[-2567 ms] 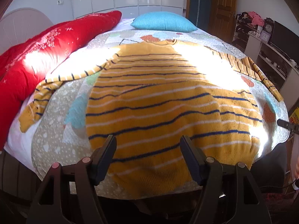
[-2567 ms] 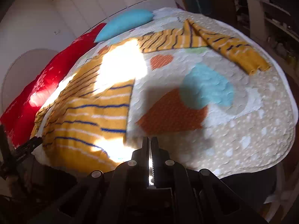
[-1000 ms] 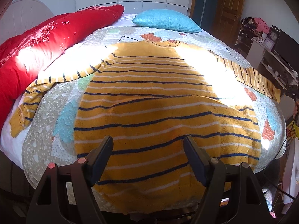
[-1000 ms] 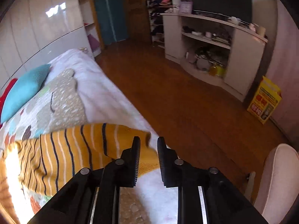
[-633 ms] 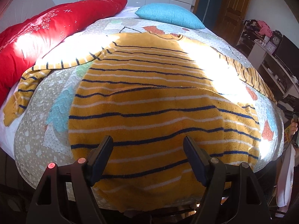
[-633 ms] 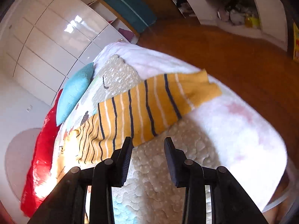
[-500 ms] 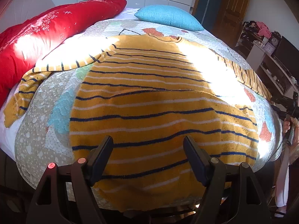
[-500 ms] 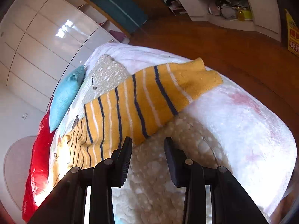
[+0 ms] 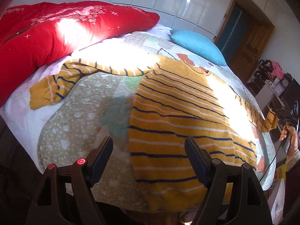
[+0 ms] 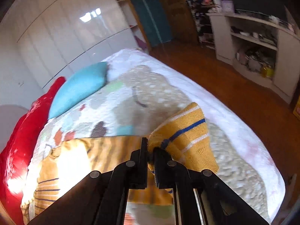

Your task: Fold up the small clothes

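Mustard-yellow knit sweater with navy and white stripes point(image 9: 180, 116) lies flat on the patchwork quilted bed point(image 9: 78, 123); the left claw point(image 9: 149, 159) hovers wide and empty above the sweater's hem. From the right wrist, the right claw point(image 10: 150, 150) pinches the sweater's cuff point(image 10: 185, 135), lifted. Carrying it low across the sweater's chest should keep the fold flat.

Sweater point(image 9: 178, 112) lies spread on the bed point(image 9: 78, 116). Pillow point(image 9: 196, 45) sits behind the sweater; bolster point(image 9: 46, 35) lies left of it; shelf unit point(image 10: 262, 56) stands right.
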Demonstrator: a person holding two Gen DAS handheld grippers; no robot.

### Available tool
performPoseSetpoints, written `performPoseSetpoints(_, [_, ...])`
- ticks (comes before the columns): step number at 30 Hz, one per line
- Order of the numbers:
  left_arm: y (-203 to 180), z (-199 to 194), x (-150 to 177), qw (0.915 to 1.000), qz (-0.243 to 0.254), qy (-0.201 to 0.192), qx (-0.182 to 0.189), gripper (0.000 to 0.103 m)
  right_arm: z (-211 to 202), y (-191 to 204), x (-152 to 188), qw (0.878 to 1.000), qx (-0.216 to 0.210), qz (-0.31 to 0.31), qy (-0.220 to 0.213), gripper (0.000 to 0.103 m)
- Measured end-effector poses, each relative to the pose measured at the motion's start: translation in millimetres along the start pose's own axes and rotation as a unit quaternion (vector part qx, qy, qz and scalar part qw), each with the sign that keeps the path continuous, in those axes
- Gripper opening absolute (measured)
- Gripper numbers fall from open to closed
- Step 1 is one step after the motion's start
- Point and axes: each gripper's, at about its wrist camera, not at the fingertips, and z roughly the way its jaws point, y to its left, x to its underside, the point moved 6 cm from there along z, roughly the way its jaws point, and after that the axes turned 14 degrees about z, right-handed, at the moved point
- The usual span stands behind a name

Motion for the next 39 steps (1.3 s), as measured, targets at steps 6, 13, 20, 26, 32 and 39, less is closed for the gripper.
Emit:
performPoseSetpoints(6, [39.2,-11.7,16.1,0.999,-0.044,-0.012,-0.006,0.078,37.2,196.6,90.6,0.983,-0.112,-0.125,0.076,0.006])
performPoseSetpoints(13, [77.6,-18.8,38.2,0.9964,-0.081,-0.012,-0.021,0.078,124.6,310.6,299.9,0.899,-0.071,-0.398,0.169,0.016])
performPoseSetpoints(20, [91.0,-16.8,50.9,0.9957,-0.089,-0.014,-0.021,0.079,120.6,322.6,353.6,0.805,0.008,-0.593,0.028,0.035])
performPoseSetpoints(26, [80.4,-14.2,47.4,0.9965,-0.082,-0.015,-0.008,0.079,119.3,334.7,399.0,0.616,0.07,-0.77,-0.149,0.046])
performPoseSetpoints(32, [71.7,-12.1,41.4,0.9973,-0.073,-0.013,-0.005,0.079,113.3,344.0,433.3,0.399,0.074,-0.867,-0.289,0.053])
performPoseSetpoints(39, [76.5,-5.4,38.6,0.9974,-0.071,-0.005,-0.012,0.082,88.5,364.3,369.6,0.57,0.043,-0.79,-0.223,0.079])
